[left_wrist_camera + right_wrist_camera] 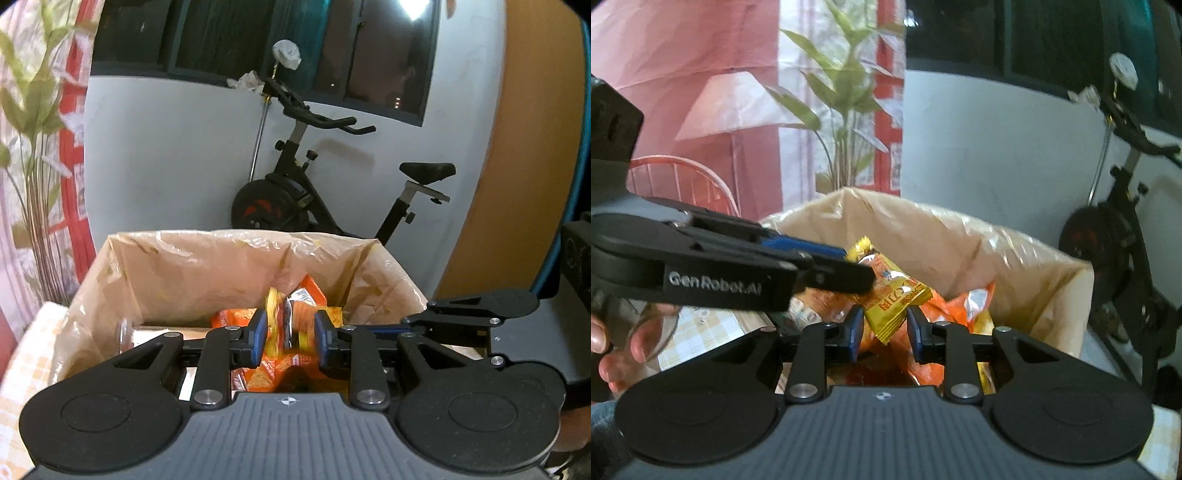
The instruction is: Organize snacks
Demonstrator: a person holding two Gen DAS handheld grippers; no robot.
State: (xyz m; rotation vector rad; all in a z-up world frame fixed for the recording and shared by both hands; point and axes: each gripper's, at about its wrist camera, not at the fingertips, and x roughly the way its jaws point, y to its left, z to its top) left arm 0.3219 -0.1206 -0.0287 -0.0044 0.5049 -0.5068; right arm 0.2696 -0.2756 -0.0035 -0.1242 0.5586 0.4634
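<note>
A cardboard box (184, 266) lined with clear plastic holds several orange and yellow snack packets (266, 373). My left gripper (290, 338) is over the box and shut on a yellow and orange snack packet (291, 325), held upright. The same left gripper (849, 269) reaches in from the left in the right wrist view, pinching that packet (894, 299) by its top. My right gripper (882, 330) hangs over the box (923, 236) with its blue pads on either side of the packet's lower end, a small gap showing. It also shows at the right of the left wrist view (436, 317).
An exercise bike (314, 192) stands behind the box against the white wall. A potted plant (842, 96) and red curtain are at the back left. A checked cloth (26, 354) covers the table beside the box. A glass jar (125, 334) lies inside the box at left.
</note>
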